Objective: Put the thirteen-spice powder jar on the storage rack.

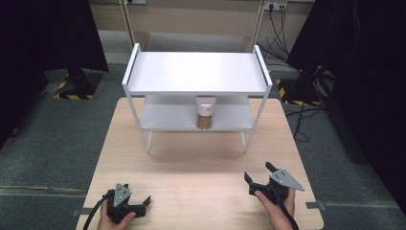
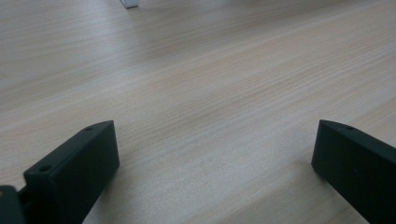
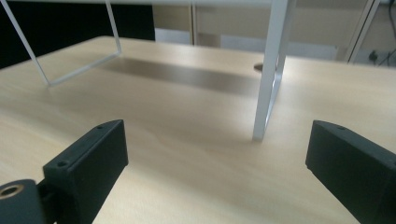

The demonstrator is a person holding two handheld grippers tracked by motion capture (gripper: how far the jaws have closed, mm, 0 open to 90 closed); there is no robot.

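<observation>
A white two-tier shelf rack (image 1: 196, 72) stands at the far half of the wooden table (image 1: 191, 167). On its lower shelf sits a jar (image 1: 206, 111) with a white lid and brown contents. My left gripper (image 1: 136, 197) rests low near the table's front left corner; its jaws (image 2: 215, 135) are open over bare wood. My right gripper (image 1: 258, 172) is at the front right, held in a hand, and its jaws (image 3: 218, 133) are open with nothing between them. They point toward the rack's white leg (image 3: 268, 70).
One foot of the rack (image 2: 129, 3) shows at the top of the left gripper view. Dark curtains, cables and a wall socket lie beyond the table. The rack's top shelf (image 1: 196, 67) carries nothing. Grey carpet surrounds the table.
</observation>
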